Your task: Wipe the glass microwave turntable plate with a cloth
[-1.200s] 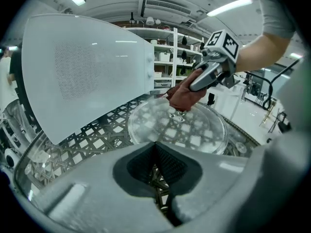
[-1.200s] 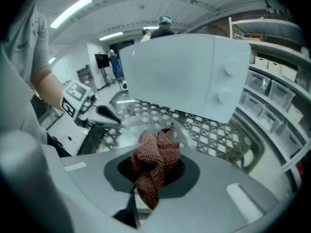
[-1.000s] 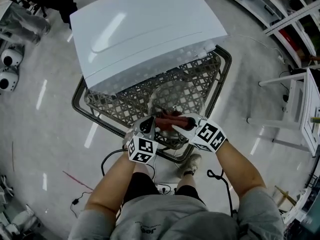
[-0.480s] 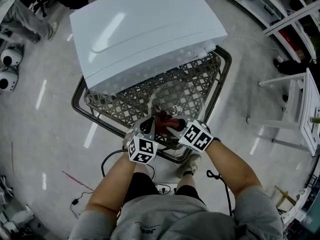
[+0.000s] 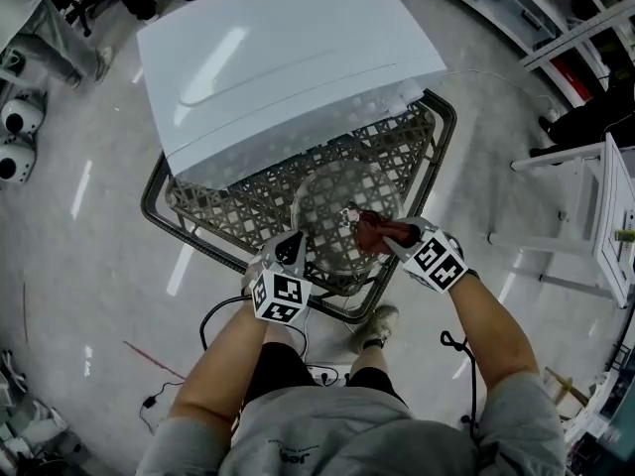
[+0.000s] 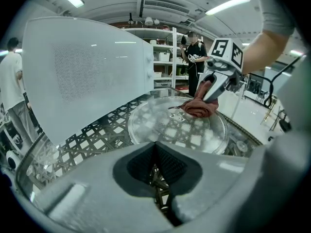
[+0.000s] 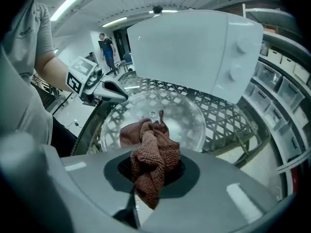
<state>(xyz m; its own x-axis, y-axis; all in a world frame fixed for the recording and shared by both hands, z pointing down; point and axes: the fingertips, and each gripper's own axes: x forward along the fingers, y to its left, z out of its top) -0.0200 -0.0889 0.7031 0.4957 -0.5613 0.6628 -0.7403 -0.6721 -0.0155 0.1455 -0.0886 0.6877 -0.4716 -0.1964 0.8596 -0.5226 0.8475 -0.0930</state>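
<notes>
Glass turntable plate (image 5: 332, 194) lies flat on the lattice counter (image 5: 213, 211), with the white microwave (image 5: 288, 58) just beyond the plate's far edge and the person at its near edge. A brown waffle-weave cloth (image 5: 375, 231) sits bunched on the plate's right side, its lower folds touching the glass a little inside the rim. The right gripper (image 5: 394, 236) reaches over the plate's right rim and is clamped on the cloth: in its own view the fabric fills the space between the jaws and spills out on both sides. The left gripper (image 5: 291, 251) is at the plate's near-left rim with its jaws drawn together. Only the lattice shows through the slit between them, and I cannot tell whether the tip pinches the rim or merely rests against it. The relation that matters for the next stroke is that most of the bare glass lies to the left of the cloth and toward the plate's far edge. I judge the wipe should sweep across the plate's centre in that direction. The right gripper, already carrying the cloth, is the one placed to do it. The left sits opposite and looks placed to steady the plate. Being round, the plate has no long axis to follow.
</notes>
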